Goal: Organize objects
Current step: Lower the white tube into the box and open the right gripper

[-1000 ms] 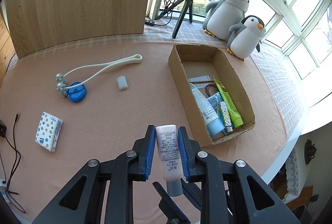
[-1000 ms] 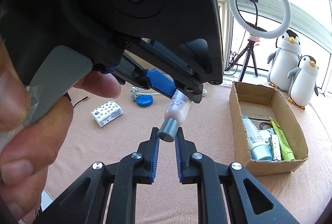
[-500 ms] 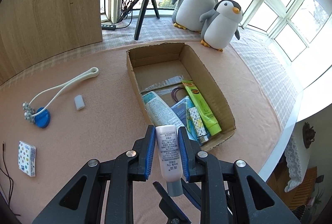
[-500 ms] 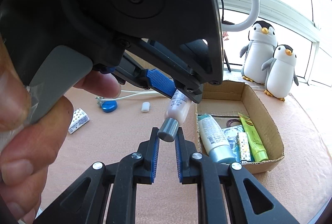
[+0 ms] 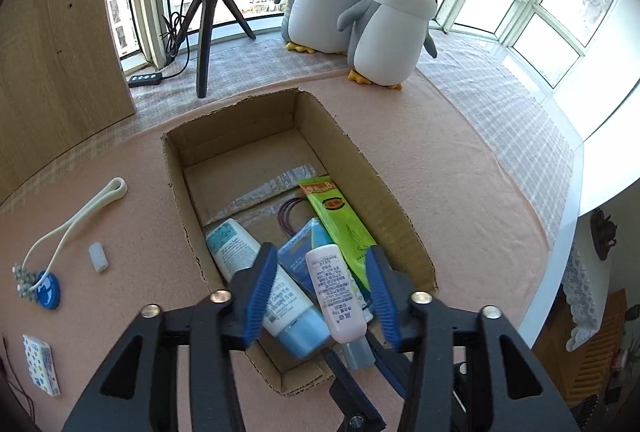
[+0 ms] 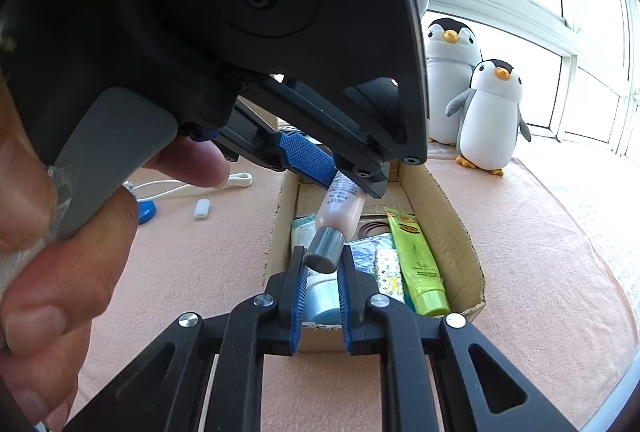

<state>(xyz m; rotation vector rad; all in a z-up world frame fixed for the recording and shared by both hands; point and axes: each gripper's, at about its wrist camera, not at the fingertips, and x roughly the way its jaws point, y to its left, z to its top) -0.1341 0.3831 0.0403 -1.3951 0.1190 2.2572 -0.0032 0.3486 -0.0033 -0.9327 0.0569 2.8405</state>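
**Pink tube over the cardboard box, left jaws spread**

Left wrist view: the left gripper (image 5: 320, 286) hangs above the near end of an open cardboard box (image 5: 404, 207) that stands on the peach-covered table (image 5: 460, 199). Its jaws are spread wide, and the blue pads stand clear on both sides of a small pink tube (image 5: 334, 296), which lies tilted between them with its grey cap (image 5: 358, 352) toward the camera. Whether the tube touches the right-hand pad cannot be told from this view. Inside the box lie a white-and-blue tube (image 5: 264, 280), a blue packet (image 5: 298, 260), a green tube (image 5: 340, 220) along the right wall, and a loop of purple hair ties (image 5: 292, 216) on the box floor.

Right wrist view: the right gripper (image 6: 322, 272) points at the same box, with its jaws narrowly parted around the grey cap (the cap appears to sit between the pad tips; contact is not certain). The left gripper's body fills the upper left, held by the person's left hand (image 6: 56, 272).

On the table to the left of the box: a white roller massager (image 5: 68, 232) whose beaded head touches a blue disc (image 5: 48, 290), a small white capsule-shaped piece (image 5: 98, 258), and a patterned tissue pack (image 5: 40, 364). Behind the box, two plush penguins (image 5: 384, 31) sit on a checked cloth beside a ring light tripod (image 5: 208, 19).
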